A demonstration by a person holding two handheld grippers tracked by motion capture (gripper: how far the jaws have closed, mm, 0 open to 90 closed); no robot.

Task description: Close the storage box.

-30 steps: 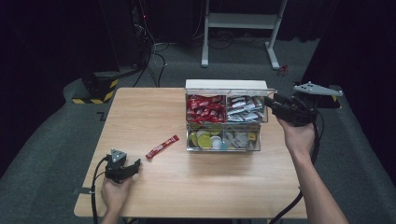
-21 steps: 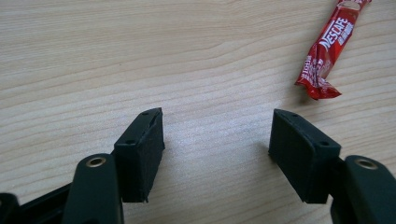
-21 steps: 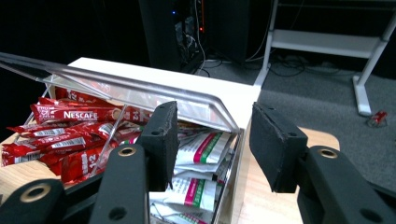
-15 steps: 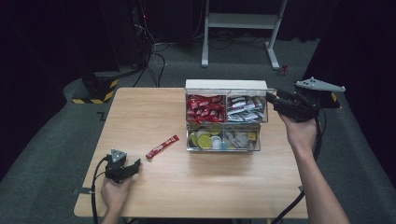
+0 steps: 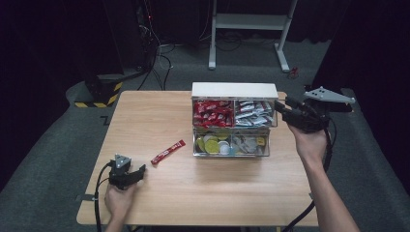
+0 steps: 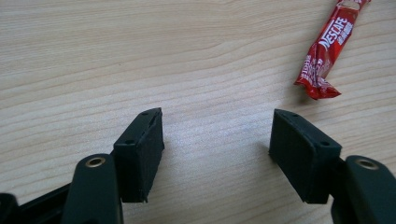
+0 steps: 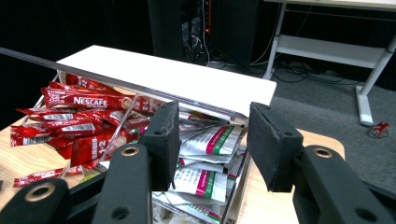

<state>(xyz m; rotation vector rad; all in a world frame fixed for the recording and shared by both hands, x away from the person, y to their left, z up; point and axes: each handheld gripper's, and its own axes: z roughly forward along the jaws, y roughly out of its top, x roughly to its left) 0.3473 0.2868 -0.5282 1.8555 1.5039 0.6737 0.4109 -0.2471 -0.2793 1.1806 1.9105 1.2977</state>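
A red Nescafe stick sachet (image 5: 168,152) lies flat on the wooden table (image 5: 145,116), left of a clear organizer box (image 5: 234,90) with a white top. My left gripper (image 5: 135,174) rests near the front left edge, open, with bare wood between its pads (image 6: 140,149). In the left gripper view, the sachet (image 6: 327,51) lies beyond the gripper's right jaw, apart from it. My right gripper (image 5: 283,108) hovers at the box's right end, open and holding nothing. Its jaws (image 7: 212,140) frame the upper compartment of white sachets (image 7: 210,158).
The box's upper left compartment holds red sachets (image 5: 212,113), the upper right white ones (image 5: 252,113). Below are round yellow and green pods (image 5: 211,143) and mixed small packets (image 5: 246,143). A white frame (image 5: 251,24) stands on the floor behind the table.
The right gripper has bobbed up slightly and settled back beside the box. The left gripper and the red sachet have stayed put.
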